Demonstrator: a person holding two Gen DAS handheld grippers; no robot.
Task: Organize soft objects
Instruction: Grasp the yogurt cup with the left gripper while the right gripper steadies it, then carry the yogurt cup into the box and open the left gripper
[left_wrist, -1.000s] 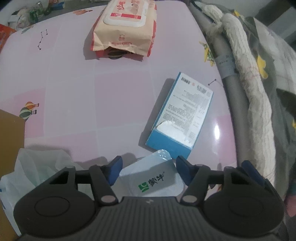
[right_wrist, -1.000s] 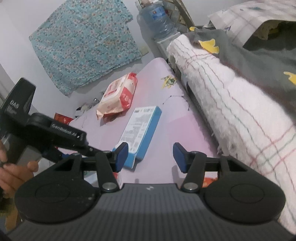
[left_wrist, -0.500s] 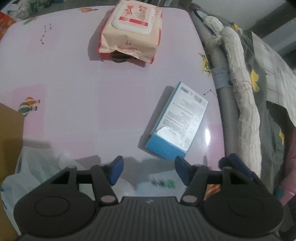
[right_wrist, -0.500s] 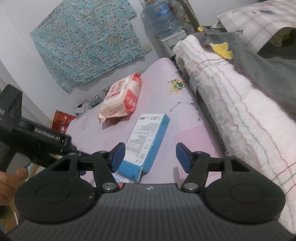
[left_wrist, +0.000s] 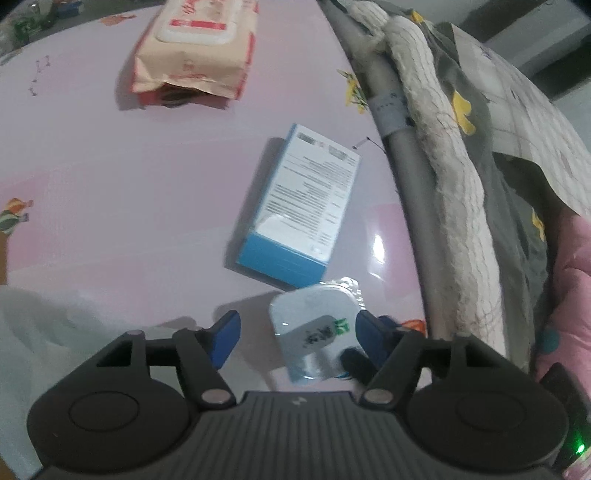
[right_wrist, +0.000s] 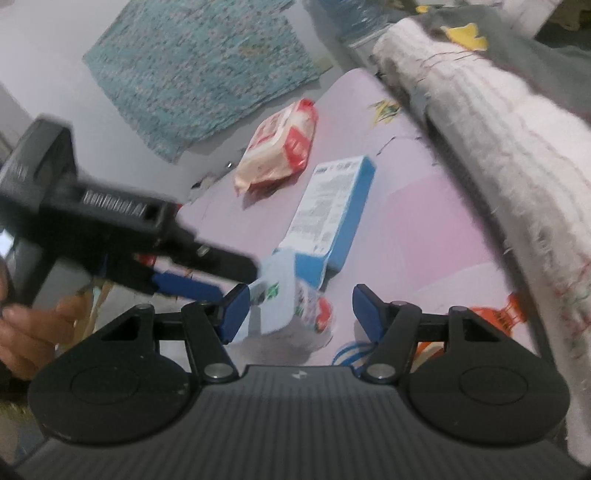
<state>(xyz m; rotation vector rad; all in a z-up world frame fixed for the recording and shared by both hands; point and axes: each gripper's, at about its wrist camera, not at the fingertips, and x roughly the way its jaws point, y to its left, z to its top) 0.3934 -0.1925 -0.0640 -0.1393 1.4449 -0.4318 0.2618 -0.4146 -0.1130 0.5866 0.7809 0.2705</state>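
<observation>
1. Our left gripper (left_wrist: 295, 334) hung over the pink table (left_wrist: 110, 184), jaws opening, with the pale blue packet (left_wrist: 314, 328) between the fingers, clear of the left pad.
2. Just beyond lay the blue box (left_wrist: 303, 206).
3. Our right gripper (right_wrist: 299, 308) stood apart, gripping nothing.

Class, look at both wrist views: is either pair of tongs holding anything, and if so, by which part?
Nothing is firmly held. The pale blue pouch sits between the opening left tongs, touching at most one pad. The right tongs are open around it.
</observation>
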